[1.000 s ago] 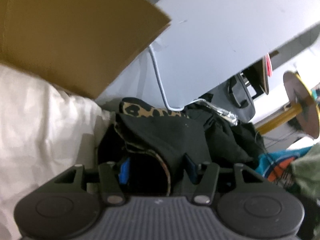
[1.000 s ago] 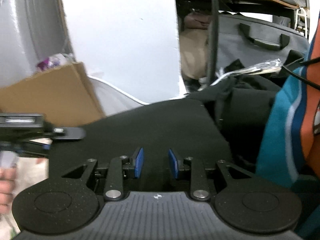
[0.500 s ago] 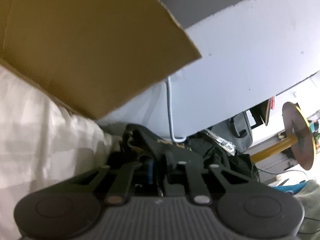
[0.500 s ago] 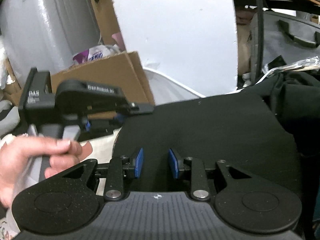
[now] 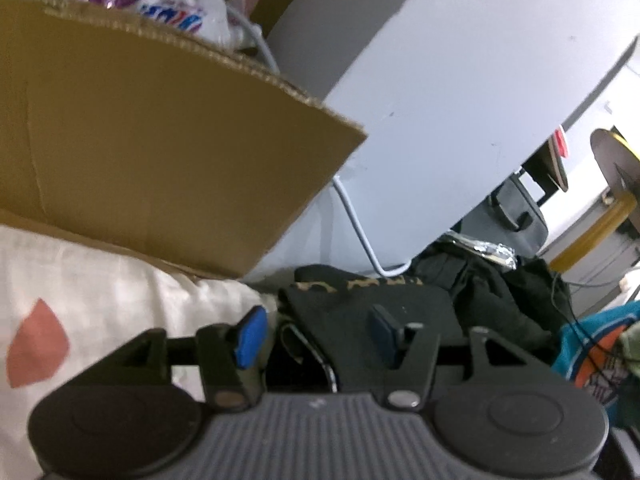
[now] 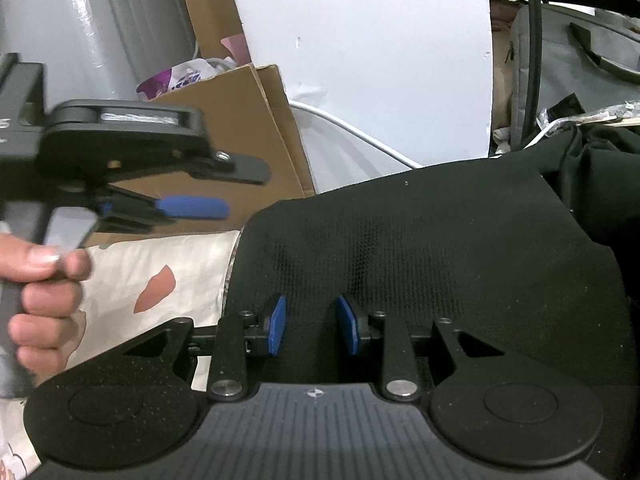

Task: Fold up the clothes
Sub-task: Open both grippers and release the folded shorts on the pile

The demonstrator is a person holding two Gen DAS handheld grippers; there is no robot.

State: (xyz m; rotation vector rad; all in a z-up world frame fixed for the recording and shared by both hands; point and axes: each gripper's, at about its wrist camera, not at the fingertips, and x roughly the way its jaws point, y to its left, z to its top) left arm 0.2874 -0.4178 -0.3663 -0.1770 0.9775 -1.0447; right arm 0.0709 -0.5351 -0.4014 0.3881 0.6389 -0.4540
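Observation:
A black garment [image 6: 420,248] lies folded on the cream sheet [image 6: 168,264] with pink marks. In the left wrist view its edge [image 5: 360,312] shows a leopard-print lining. My left gripper [image 5: 316,334] is open and empty, lifted just above the garment's left edge; it also shows in the right wrist view [image 6: 192,206], held by a hand. My right gripper [image 6: 312,324] hovers low over the garment's near edge, jaws partly open, holding nothing.
A cardboard box [image 5: 152,140] with plastic bags stands at the back left. A white panel [image 5: 460,100] and a white cable [image 5: 360,232] are behind the garment. More dark clothes [image 5: 500,292] and a teal and orange garment [image 5: 592,348] lie to the right.
My left gripper has opened, let go of the garment's edge and lifted away. The garment now lies flatter. My right gripper has shifted left over the garment.

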